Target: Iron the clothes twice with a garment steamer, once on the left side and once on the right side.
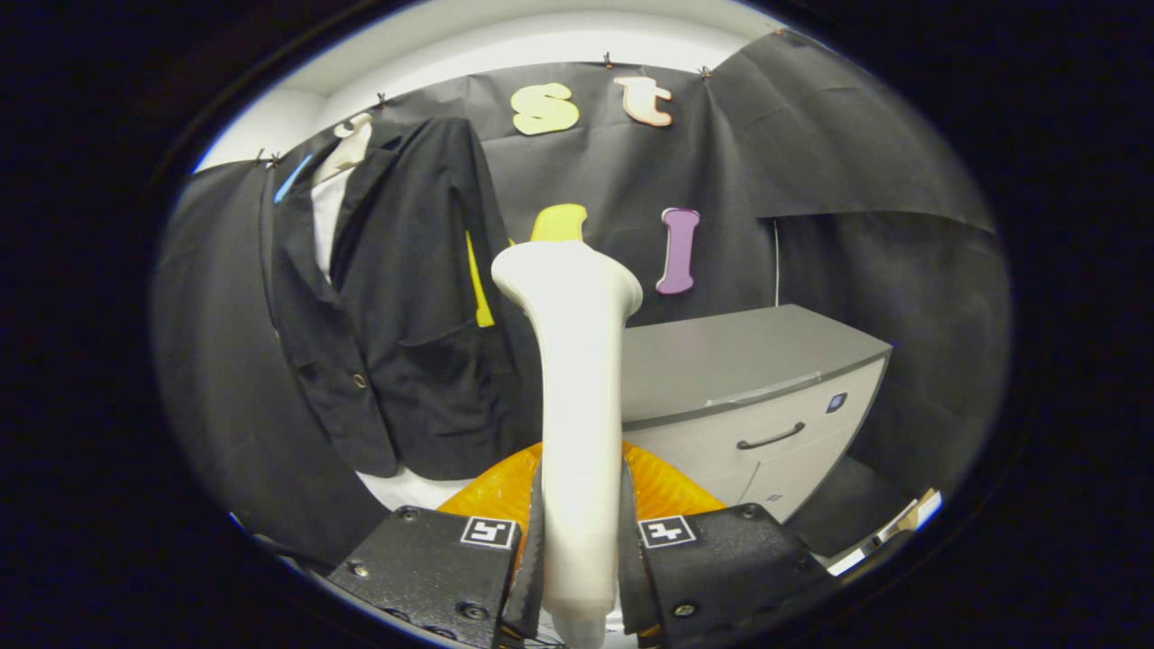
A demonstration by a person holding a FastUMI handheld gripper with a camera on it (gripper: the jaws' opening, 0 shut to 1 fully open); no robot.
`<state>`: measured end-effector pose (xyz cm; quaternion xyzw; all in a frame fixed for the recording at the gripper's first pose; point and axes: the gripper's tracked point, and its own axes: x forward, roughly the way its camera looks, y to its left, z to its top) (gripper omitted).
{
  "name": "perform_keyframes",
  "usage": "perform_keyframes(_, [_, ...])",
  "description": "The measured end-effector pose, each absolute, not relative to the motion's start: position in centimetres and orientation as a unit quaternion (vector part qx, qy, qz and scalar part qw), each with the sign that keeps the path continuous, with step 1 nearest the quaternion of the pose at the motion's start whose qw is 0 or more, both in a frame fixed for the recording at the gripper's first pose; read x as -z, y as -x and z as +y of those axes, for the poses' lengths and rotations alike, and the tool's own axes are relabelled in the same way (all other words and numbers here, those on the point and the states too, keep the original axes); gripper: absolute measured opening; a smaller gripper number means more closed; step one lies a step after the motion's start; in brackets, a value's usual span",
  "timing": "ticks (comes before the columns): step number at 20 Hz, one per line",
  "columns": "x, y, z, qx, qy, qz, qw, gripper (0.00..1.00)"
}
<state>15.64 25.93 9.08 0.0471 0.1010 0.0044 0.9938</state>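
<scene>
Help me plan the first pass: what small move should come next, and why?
Probably carry the steamer left toward the black jacket. The gripper is shut on the steamer's handle, and its head stands beside the hanging jacket, not against it.

This is a staged recording booth, not a lived-in home. Black cloth (pixel 631 189) is clipped up as a backdrop across the upper half of the frame, with a bare white wall (pixel 541 36) showing above its top edge. A dark jacket (pixel 397 342) hangs against the cloth in the upper left. A grey cabinet (pixel 748 388) with a drawer handle stands at centre right, the one piece of household furniture.
</scene>
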Motion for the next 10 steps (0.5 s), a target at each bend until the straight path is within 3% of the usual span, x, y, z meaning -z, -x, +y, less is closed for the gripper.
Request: perform_keyframes(10, [-12.3, -14.0, 34.4, -0.079, -0.008, 0.051, 0.996, 0.36])
